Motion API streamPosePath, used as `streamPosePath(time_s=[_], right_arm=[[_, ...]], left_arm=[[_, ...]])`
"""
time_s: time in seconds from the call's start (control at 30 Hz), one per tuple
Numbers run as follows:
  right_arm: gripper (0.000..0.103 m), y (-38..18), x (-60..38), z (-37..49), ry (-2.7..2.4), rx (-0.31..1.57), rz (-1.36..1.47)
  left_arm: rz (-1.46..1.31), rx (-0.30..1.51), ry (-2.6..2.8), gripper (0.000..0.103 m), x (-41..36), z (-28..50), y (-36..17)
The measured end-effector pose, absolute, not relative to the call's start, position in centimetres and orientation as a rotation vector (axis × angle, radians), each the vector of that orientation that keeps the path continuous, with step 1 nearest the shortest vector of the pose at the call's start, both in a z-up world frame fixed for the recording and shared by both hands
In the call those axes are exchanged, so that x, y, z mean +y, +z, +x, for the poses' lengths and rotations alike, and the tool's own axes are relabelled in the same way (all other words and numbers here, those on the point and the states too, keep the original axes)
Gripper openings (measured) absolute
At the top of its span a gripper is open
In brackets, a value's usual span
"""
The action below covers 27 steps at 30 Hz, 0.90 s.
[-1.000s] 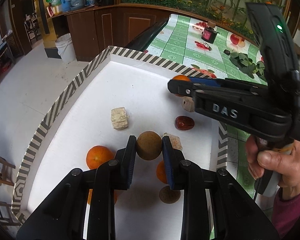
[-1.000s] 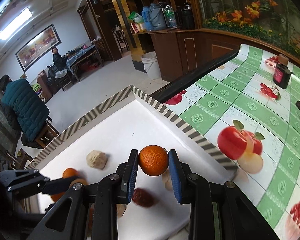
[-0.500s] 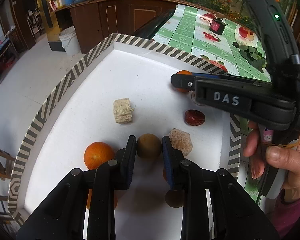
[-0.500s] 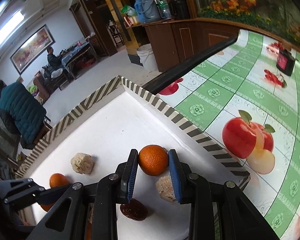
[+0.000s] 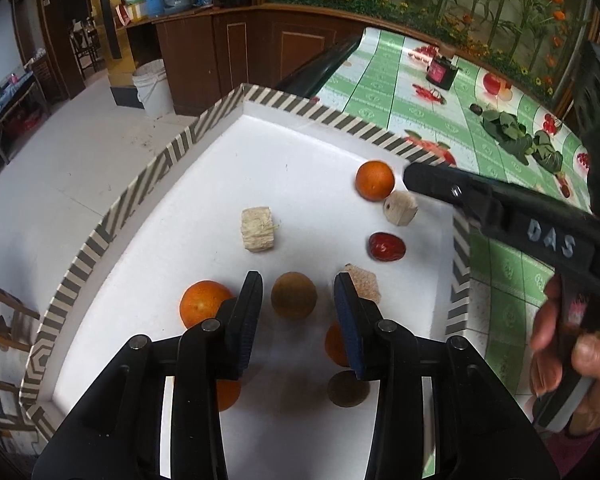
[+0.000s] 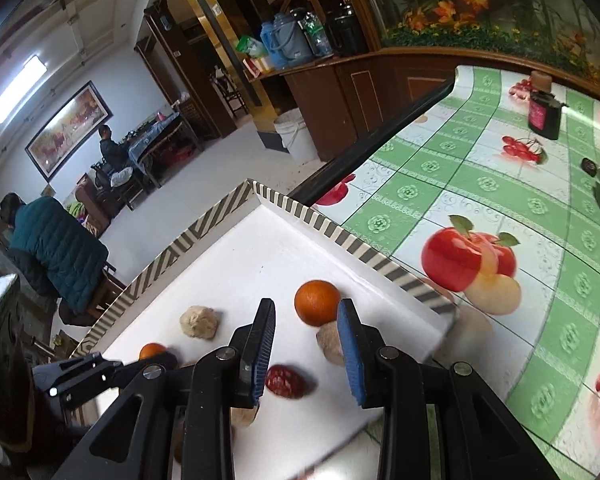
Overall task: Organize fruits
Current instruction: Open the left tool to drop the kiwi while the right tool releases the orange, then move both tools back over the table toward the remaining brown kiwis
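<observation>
my left gripper point(image 5: 296, 308) is spread wide, with the brown fruit point(image 5: 293, 295) lying loose on the white tray point(image 5: 300, 152) between the pads, touching neither. my right gripper point(image 6: 306, 344) is likewise released; the orange point(image 6: 317, 303) rests on the tray just ahead of its tips, touching a pale lump point(image 6: 331, 342). the left view alone shows a second orange point(image 5: 204, 304) left of the brown fruit, a straw-coloured block point(image 5: 259, 229) beyond it, and my right hand point(image 5: 568, 356). the right view alone shows a seated person point(image 6: 56, 252) beyond the tray. both views show the red date point(image 5: 387, 247).
</observation>
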State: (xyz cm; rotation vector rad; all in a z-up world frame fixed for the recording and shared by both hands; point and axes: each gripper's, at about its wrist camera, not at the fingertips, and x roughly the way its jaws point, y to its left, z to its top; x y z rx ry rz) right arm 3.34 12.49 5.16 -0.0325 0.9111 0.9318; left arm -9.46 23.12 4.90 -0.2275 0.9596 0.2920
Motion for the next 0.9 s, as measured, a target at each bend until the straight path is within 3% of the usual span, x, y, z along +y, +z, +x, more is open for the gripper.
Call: streamPosePath(time_s=[0.47,0.9], right_arm=[[0.031,6.0,5.6,1.2,0.837,0.879,-0.014],[0.031,4.0,-7.0,2.6,0.613,0.913,0.066]], left_arm=[[-0.206,0.910,0.233,0.037,18.4,-9.4,6.6],[-0.169,0.914,0.060,0.037,8.7,-6.9,6.9]])
